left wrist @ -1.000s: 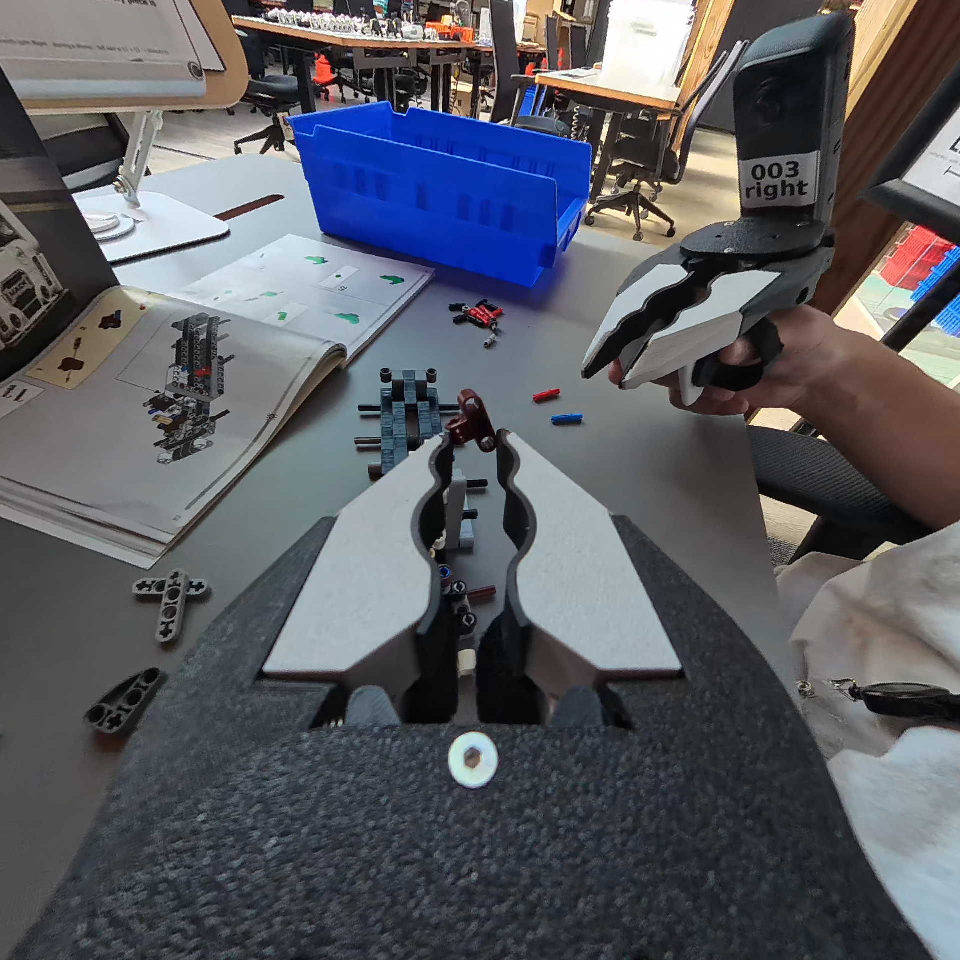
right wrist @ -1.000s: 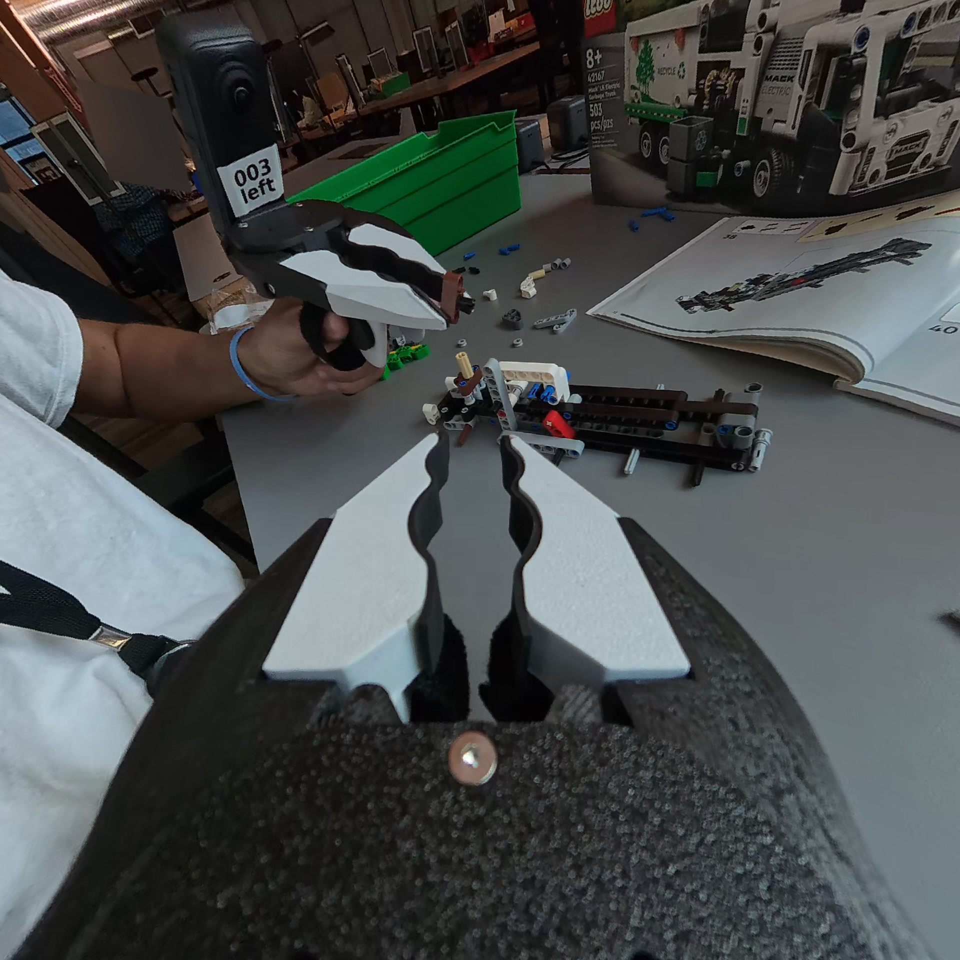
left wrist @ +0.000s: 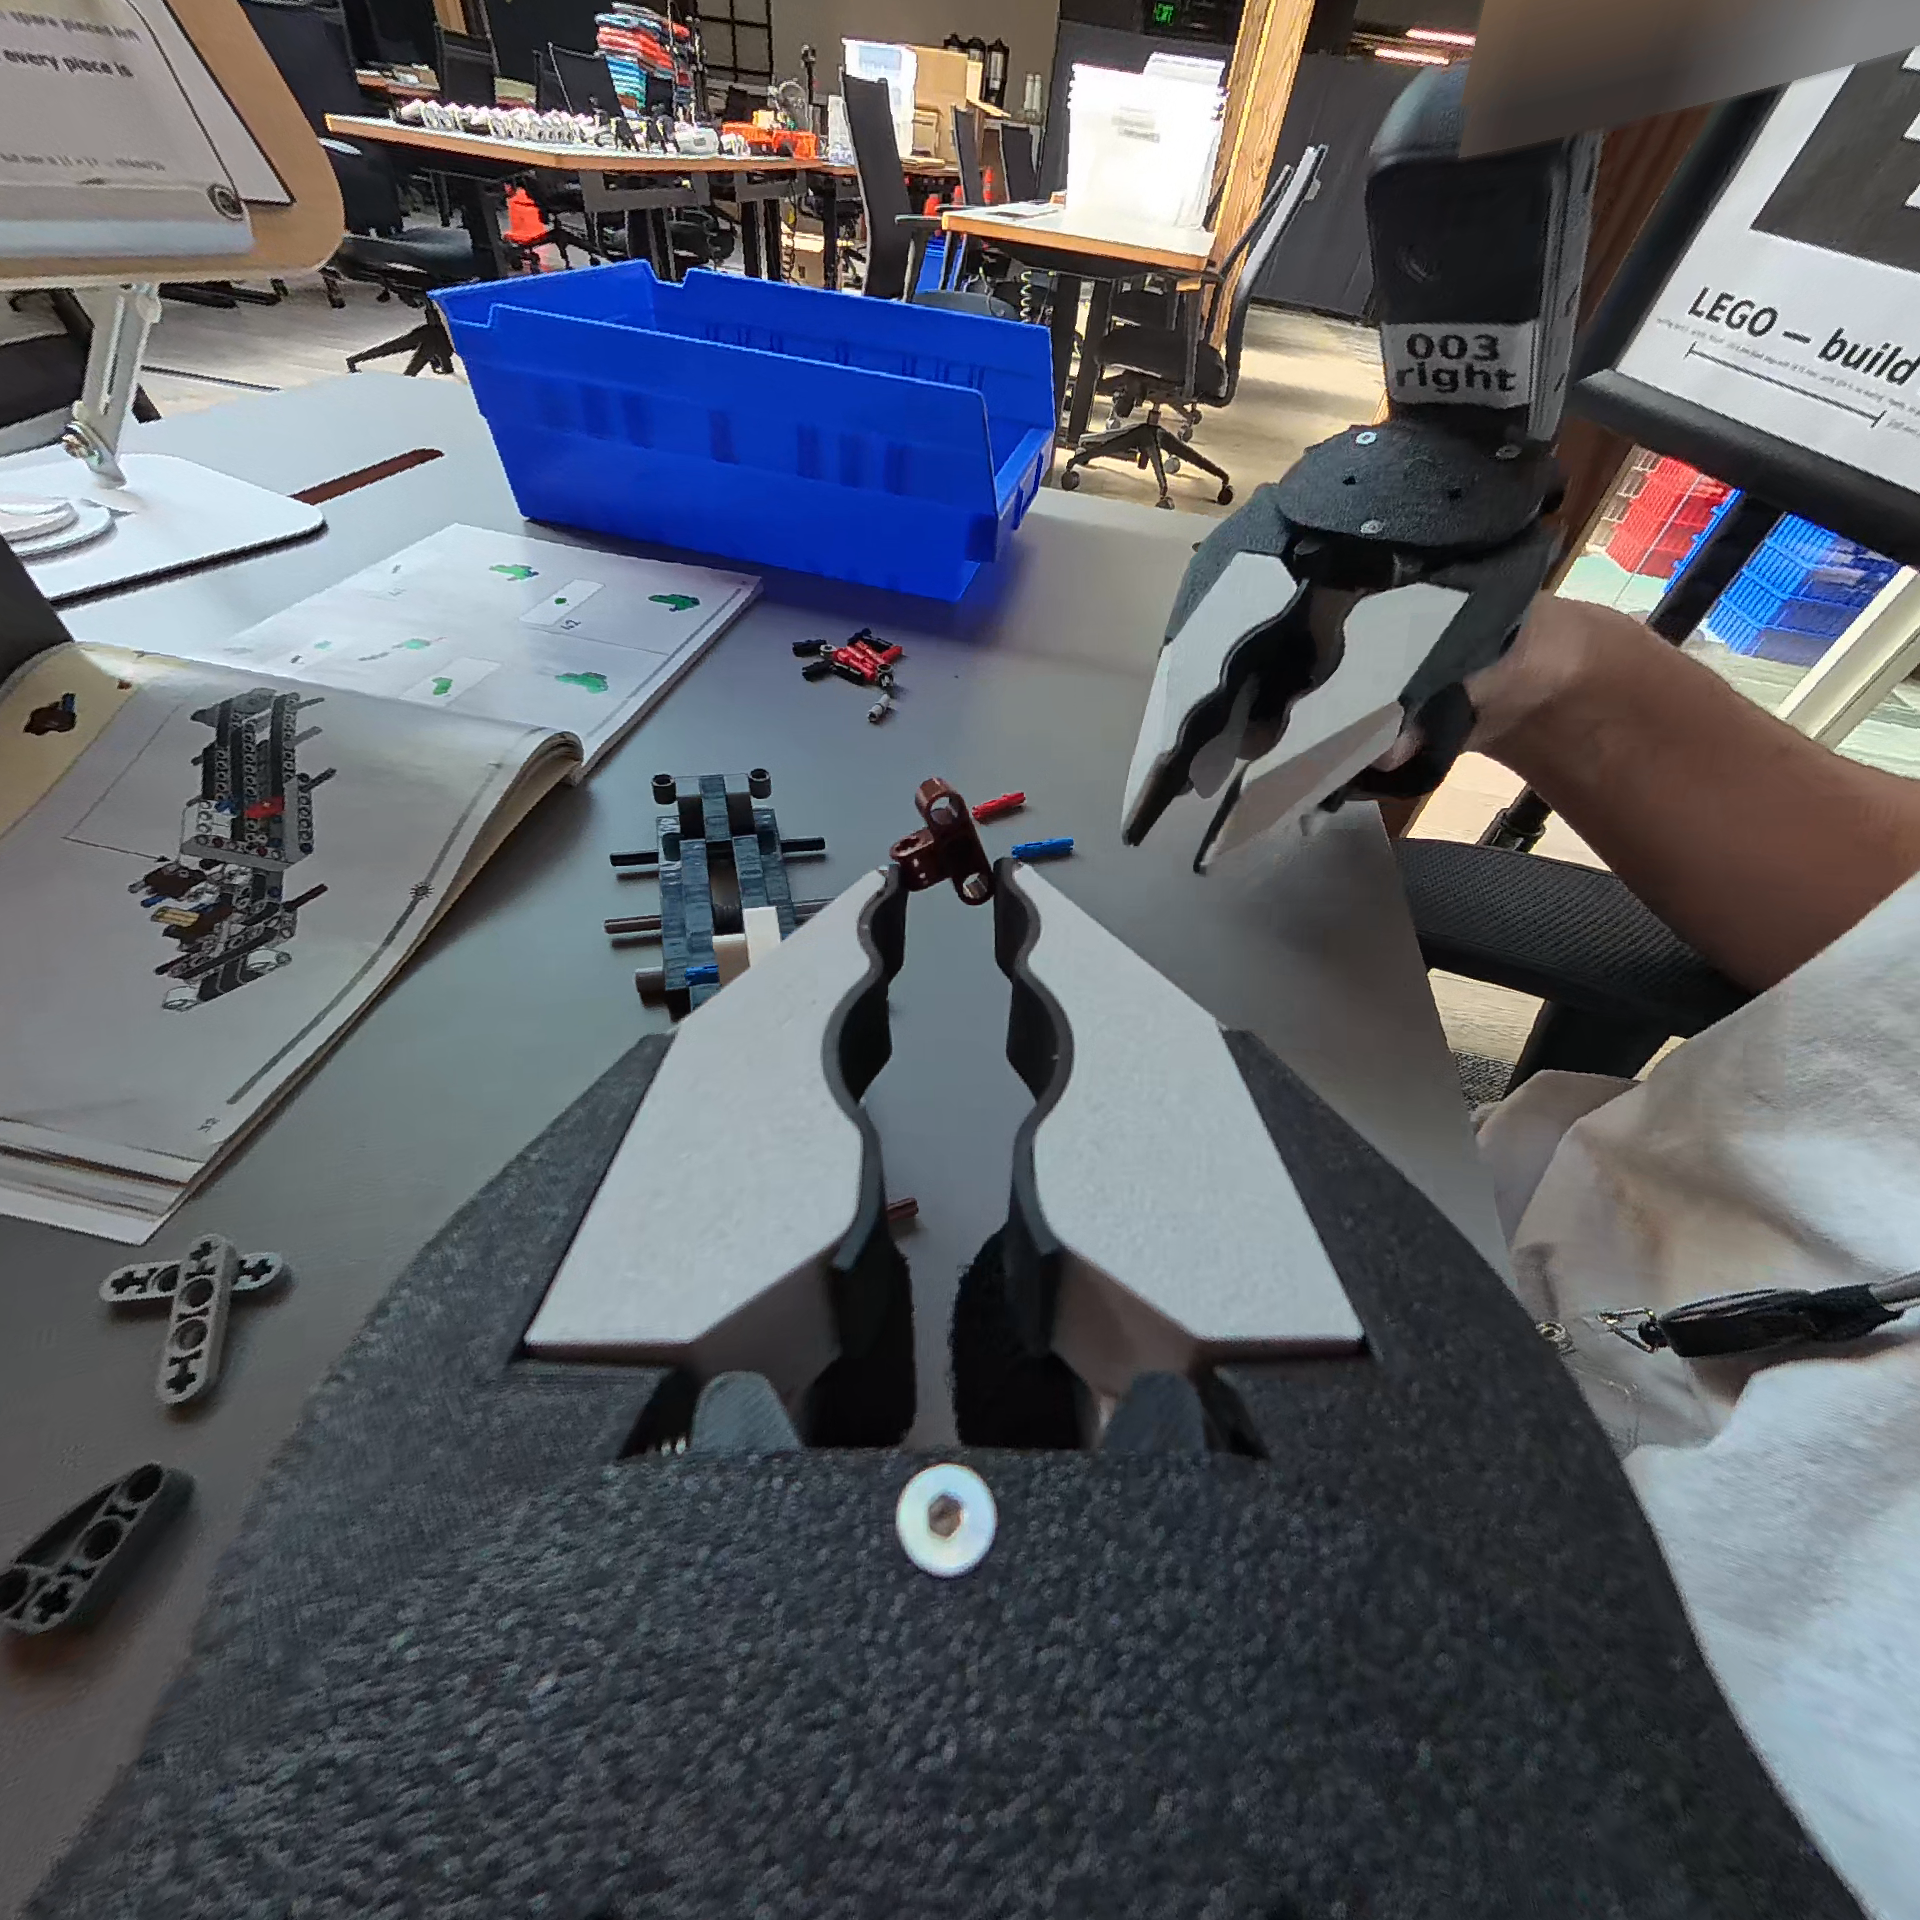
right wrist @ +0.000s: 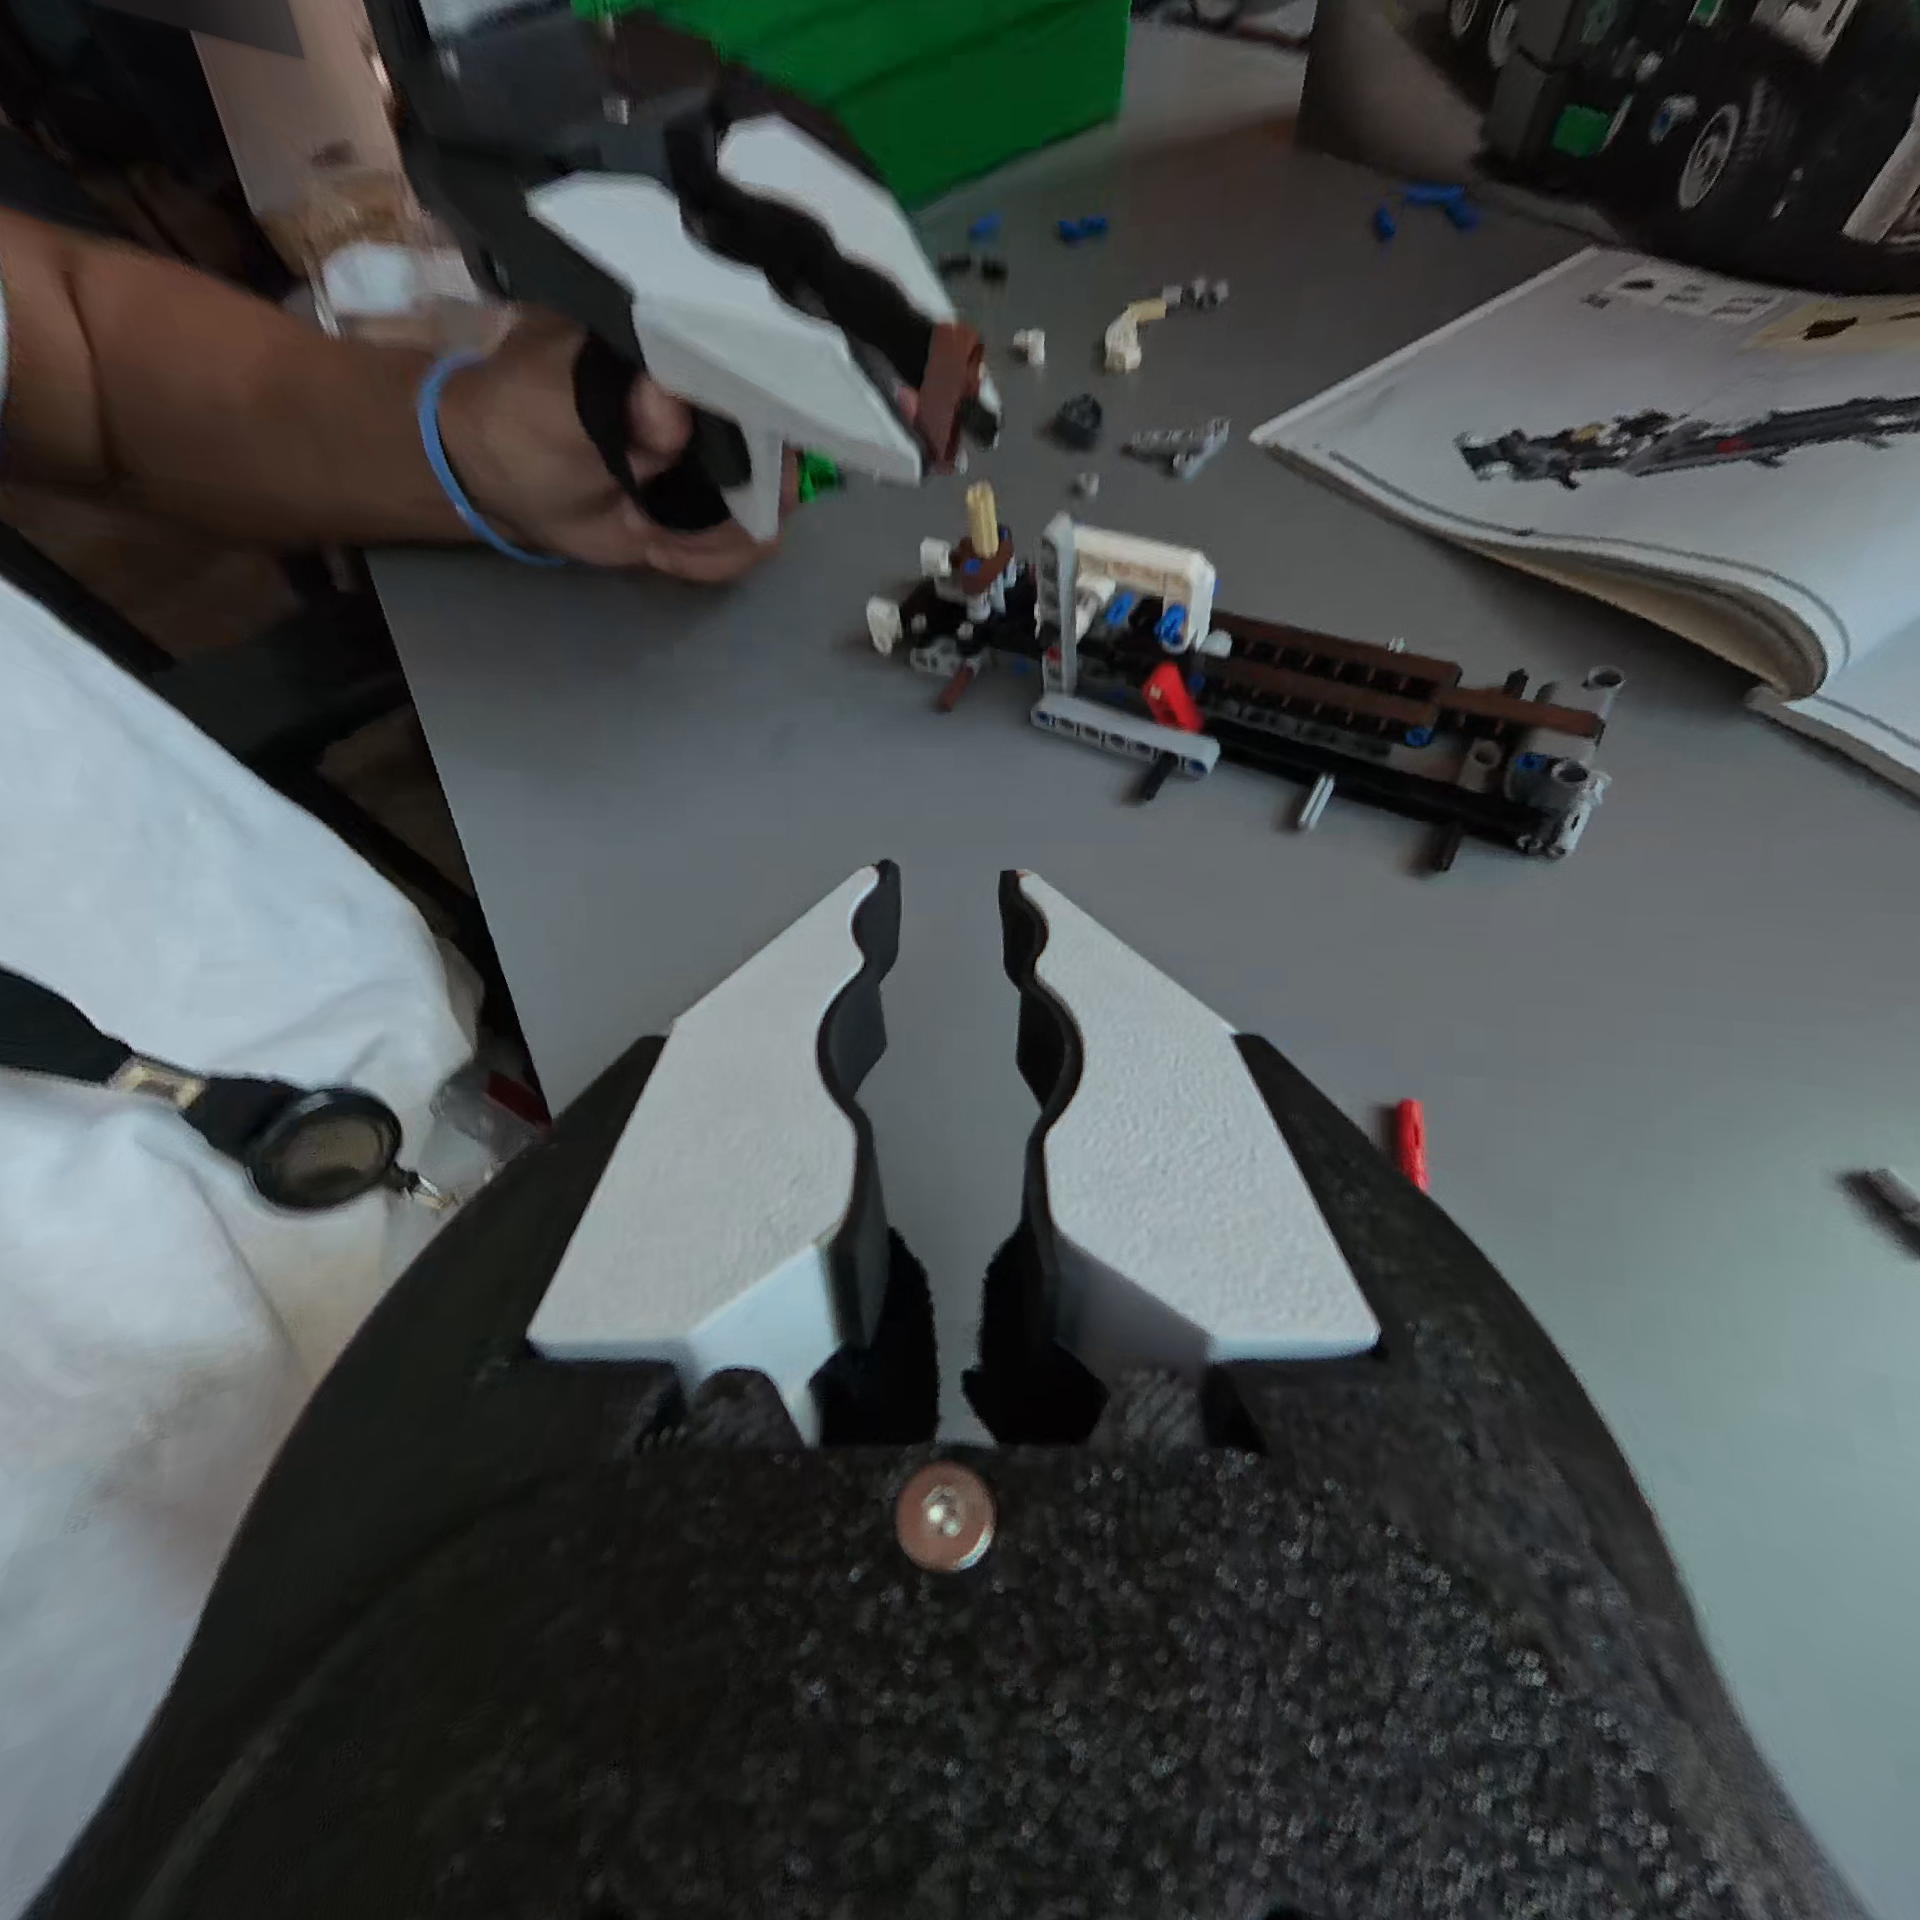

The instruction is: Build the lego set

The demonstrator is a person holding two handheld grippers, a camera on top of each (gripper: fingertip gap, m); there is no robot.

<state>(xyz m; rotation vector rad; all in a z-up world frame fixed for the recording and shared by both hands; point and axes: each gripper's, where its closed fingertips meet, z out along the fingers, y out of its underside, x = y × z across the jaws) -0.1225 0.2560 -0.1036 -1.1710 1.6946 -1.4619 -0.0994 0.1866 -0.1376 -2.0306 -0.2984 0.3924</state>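
The left gripper (left wrist: 943,878) pinches a dark red connector (left wrist: 943,844) at its fingertips, raised above the table (right wrist: 1351,987). The right gripper (right wrist: 948,883) hangs empty, jaws narrowly apart. The chassis (right wrist: 1247,686) lies near the open manual (right wrist: 1621,520).

Open-plan office or workshop floor here: rows of long desks (left wrist: 644,156) and rolling office chairs (left wrist: 1164,343) at twelve o'clock. Stacked storage bins (left wrist: 1756,582) sit at two o'clock.
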